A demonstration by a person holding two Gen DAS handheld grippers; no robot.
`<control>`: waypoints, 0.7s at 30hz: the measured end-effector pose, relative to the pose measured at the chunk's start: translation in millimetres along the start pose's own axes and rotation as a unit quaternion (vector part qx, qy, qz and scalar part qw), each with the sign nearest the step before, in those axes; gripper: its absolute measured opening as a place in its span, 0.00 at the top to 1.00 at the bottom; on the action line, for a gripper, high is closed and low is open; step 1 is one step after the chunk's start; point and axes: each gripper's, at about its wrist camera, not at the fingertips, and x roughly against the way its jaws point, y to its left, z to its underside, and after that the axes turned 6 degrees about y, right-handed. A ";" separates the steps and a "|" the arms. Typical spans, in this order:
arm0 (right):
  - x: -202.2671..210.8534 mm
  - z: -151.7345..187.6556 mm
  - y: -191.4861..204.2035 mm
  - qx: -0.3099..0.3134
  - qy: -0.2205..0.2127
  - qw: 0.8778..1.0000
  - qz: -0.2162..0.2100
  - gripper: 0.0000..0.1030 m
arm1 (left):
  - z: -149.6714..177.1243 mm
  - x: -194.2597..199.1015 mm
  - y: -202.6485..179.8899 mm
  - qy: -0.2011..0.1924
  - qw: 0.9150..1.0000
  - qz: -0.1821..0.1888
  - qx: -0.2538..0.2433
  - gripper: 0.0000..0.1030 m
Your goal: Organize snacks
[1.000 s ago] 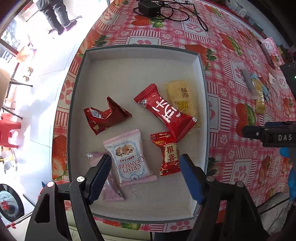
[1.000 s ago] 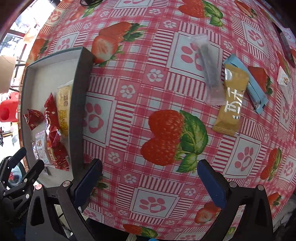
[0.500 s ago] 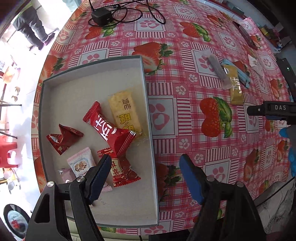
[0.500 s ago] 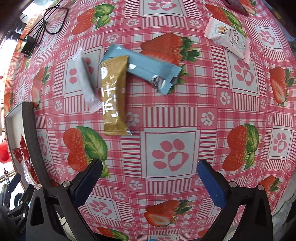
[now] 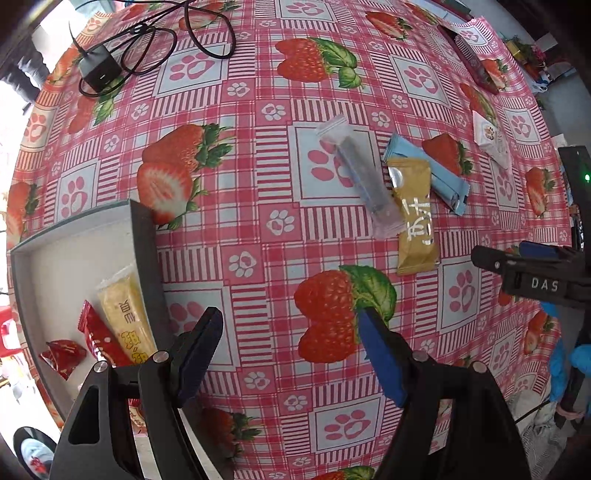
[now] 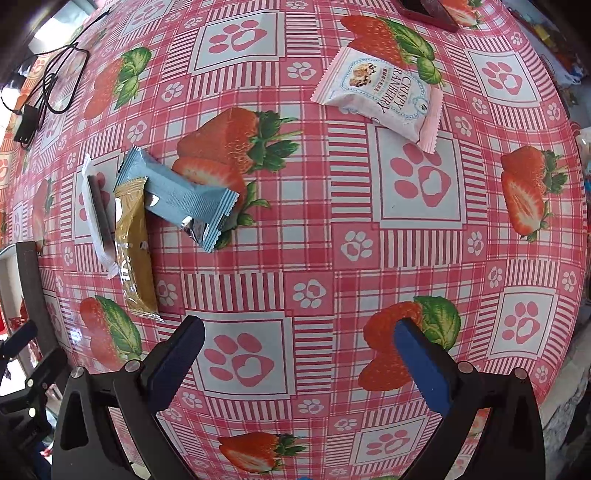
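The left tongs [image 5: 290, 343] point down at the tablecloth [image 5: 258, 229]. Their two blue pads are wide apart and nothing is between them. Under them is a printed strawberry, not a snack.

The right tongs [image 6: 299, 350] also point down. Their pads are wide apart too, and they hold nothing. Below them is only a paw print on the cloth.

Just left of the left tongs is the gray tray [image 5: 144, 240]. A yellow snack [image 5: 125, 314] lies inside it, along its right wall. A long red snack [image 5: 99, 338] lies right beside the yellow one. A small folded red snack [image 5: 61, 352] is near the tray's left side.

Up and to the right of the left tongs, three snacks lie together on the cloth. The gold bar [image 5: 415, 218] lies partly on top of the blue bar [image 5: 439, 177]. The clear packet [image 5: 364, 181] lies along the gold bar's left side, touching it. These three show in the right view as well, off to the left of the right tongs.

A pink and white packet [image 6: 384, 92] lies alone, well apart from the three, far up from the right tongs.

A black charger [image 5: 99, 72] with its cord [image 5: 192, 33] sits at the far side of the table.
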 end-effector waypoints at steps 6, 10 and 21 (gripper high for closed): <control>1.3 -29.5 22.9 0.102 -0.042 0.993 0.053 0.00 | -55.6 -13.2 -6.1 0.001 0.997 0.055 0.050 0.23; -4.3 -48.4 38.7 0.154 -0.063 0.983 0.078 0.00 | -76.1 -24.9 -10.8 0.001 0.996 0.059 0.069 0.23; -3.5 -94.2 82.0 0.164 -0.075 0.983 0.027 0.23 | -101.1 -33.5 -31.6 -0.022 0.999 -0.020 0.039 0.21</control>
